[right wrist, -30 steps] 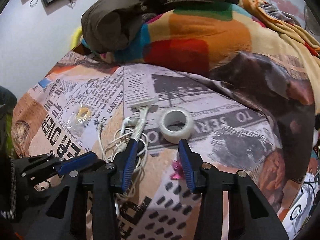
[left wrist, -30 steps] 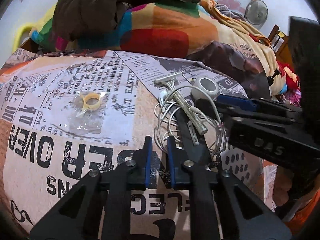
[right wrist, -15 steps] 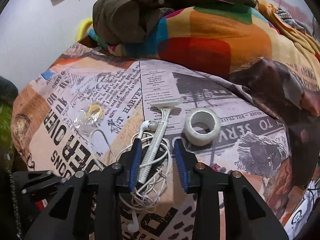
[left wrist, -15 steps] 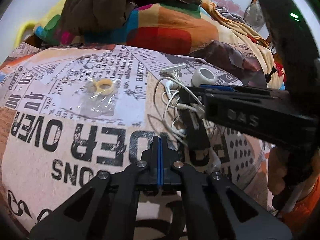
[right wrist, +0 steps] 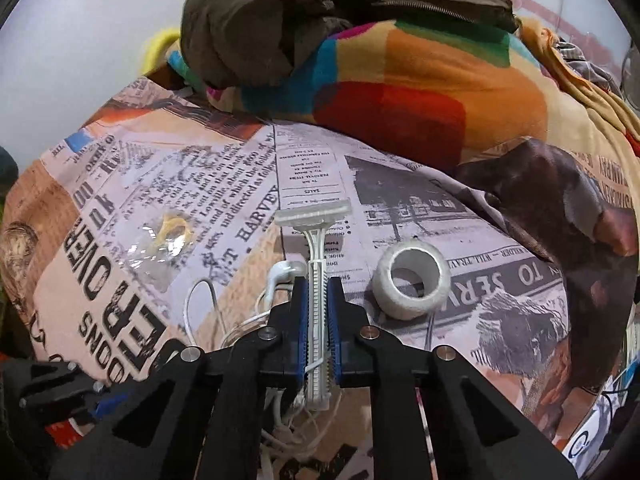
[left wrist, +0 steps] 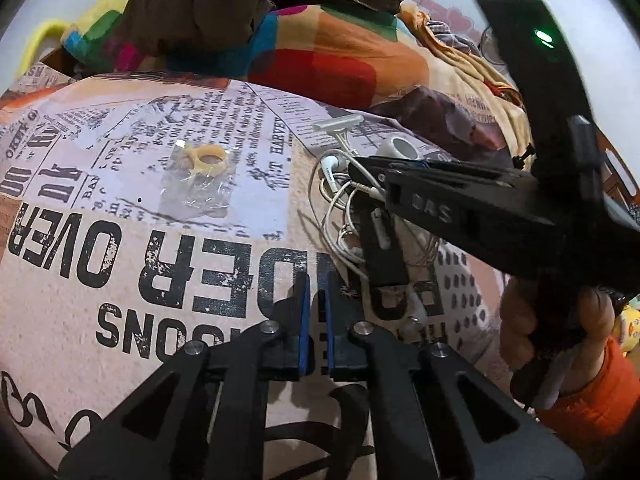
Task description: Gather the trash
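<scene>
A: What carries it all?

B: A bed (right wrist: 500,288) under a newspaper-print cover, with a bright patchwork blanket (right wrist: 400,92) and a dark jacket (right wrist: 256,28) heaped along its far edge. The small things lie out on the open cover, well short of that heap.

A: And the right tool?

B: The right tool (right wrist: 318,320) is pinching the disposable razor (right wrist: 316,280) by its handle, blue pads pressed on either side. The razor's long axis runs straight along the fingers, with the head pointing away toward the blanket and the butt end sticking back between the arms.

A: The left one?

B: The left tool (left wrist: 314,320) sits nearer the bed's front edge, empty, its pads nearly together with only a narrow slit between them. The right is plainly the nearer; it is already on the razor.

A: What gets in the way?

B: A tangle of white earphones (right wrist: 280,276) lies under and around the handle, and one strand seems to cross it near the pads. I would judge that a straight lift may drag the cord along. Just to the right of the razor sits a roll of white tape (right wrist: 412,280), apart from it. Off to the left lies a clear plastic bag (left wrist: 202,176) holding a yellowish ring.
</scene>
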